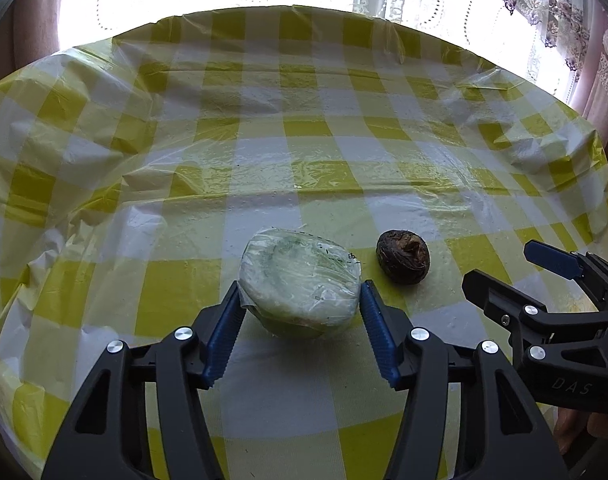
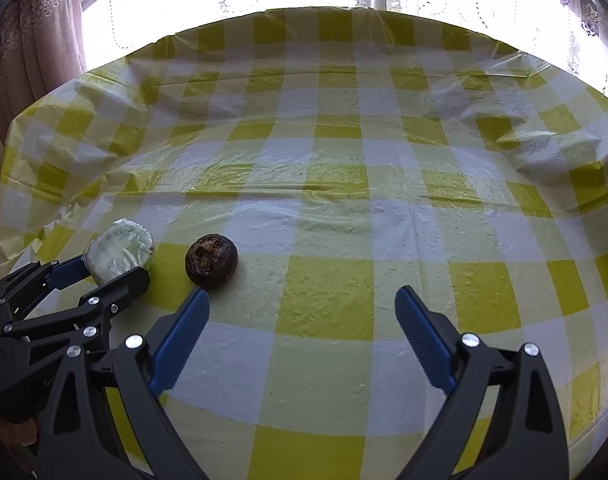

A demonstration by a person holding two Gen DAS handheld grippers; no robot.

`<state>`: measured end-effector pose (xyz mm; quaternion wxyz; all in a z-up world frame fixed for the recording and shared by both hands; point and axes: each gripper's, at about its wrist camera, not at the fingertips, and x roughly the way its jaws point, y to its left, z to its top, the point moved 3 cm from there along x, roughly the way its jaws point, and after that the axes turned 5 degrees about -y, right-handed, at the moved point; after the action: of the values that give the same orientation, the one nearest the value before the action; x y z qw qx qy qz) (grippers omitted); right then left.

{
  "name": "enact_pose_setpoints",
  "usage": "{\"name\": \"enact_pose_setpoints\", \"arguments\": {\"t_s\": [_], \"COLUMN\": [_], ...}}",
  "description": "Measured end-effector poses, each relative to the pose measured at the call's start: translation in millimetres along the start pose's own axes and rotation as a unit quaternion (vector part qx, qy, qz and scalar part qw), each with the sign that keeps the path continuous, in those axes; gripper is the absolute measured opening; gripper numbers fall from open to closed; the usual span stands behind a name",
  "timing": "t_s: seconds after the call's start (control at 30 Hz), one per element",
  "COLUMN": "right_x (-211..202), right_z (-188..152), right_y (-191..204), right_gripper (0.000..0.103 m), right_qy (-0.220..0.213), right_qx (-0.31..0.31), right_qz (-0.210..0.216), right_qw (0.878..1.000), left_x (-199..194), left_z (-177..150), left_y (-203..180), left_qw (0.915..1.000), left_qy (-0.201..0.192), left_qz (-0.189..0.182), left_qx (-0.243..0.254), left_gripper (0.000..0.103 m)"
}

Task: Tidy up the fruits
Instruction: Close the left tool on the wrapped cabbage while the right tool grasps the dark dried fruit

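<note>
Fruit, two items, on a table under yellow-and-white checked plastic tablecloth (image 1: 304, 152), wrinkled and glossy, backlit by a curtained window along the top of both frames.

Item 1: halved green melon in cling film (image 1: 300, 282), lower centre of the left wrist view. Dome-shaped, pale cut face tilted toward the camera, film creased and shiny with a small printed label at its right edge. Left gripper (image 1: 300, 304) brackets it, blue ribbed pads touching or nearly touching both flanks; pinching the melon, apparently, though firm contact is hard to confirm. The grip sits low on the widest part, probably because slick film gives little purchase higher up.

Item 2: dark brown shrivelled round fruit (image 2: 211, 261), possibly a passion fruit, skin wrinkled and matte with a sunken fold. It lies just beside the melon, apart from it, in the left-centre of the right wrist view.

Right gripper (image 2: 302, 300): jaws spread wide, empty, hovering over bare cloth, its left pad near the brown fruit, likely readied for that item.
</note>
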<state>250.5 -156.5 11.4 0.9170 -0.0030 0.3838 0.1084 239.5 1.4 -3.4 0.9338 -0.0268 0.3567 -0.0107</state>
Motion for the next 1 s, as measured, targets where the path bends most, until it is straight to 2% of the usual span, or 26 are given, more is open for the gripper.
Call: {"name": "enact_pose_setpoints", "arguments": {"t_s": [0.27, 0.43, 0.53, 0.6, 0.63, 0.67, 0.7, 1.0], "right_x": [16, 31, 40, 43, 43, 43, 42, 31], "right_z": [6, 11, 12, 12, 13, 13, 13, 3], "right_y": [30, 50, 57, 60, 61, 61, 60, 55], "right_gripper": [0.094, 0.079, 0.066, 0.052, 0.050, 0.040, 0.038, 0.037], "right_qy": [0.015, 0.030, 0.040, 0.040, 0.040, 0.040, 0.040, 0.036], "right_qx": [-0.019, -0.039, -0.048, -0.059, -0.060, -0.060, -0.062, -0.064], "right_qz": [0.031, 0.039, 0.041, 0.032, 0.034, 0.036, 0.033, 0.027], "right_qw": [0.999, 0.998, 0.997, 0.997, 0.997, 0.997, 0.997, 0.997], "left_x": [-11, -16, -16, -16, -17, -17, -17, -25], "left_z": [-2, -3, -3, -4, -4, -5, -5, -8], "left_y": [40, 48, 47, 47, 47, 47, 47, 33], "left_qw": [0.9966, 0.9954, 0.9955, 0.9955, 0.9956, 0.9956, 0.9957, 0.9969], "left_qy": [-0.012, -0.017, -0.018, -0.018, -0.018, -0.019, -0.018, -0.018], "left_qz": [0.038, 0.039, 0.036, 0.034, 0.033, 0.033, 0.032, 0.022], "left_qx": [-0.071, -0.085, -0.085, -0.086, -0.086, -0.086, -0.085, -0.073], "left_gripper": [0.055, 0.055, 0.055, 0.055, 0.055, 0.055, 0.055, 0.055]}}
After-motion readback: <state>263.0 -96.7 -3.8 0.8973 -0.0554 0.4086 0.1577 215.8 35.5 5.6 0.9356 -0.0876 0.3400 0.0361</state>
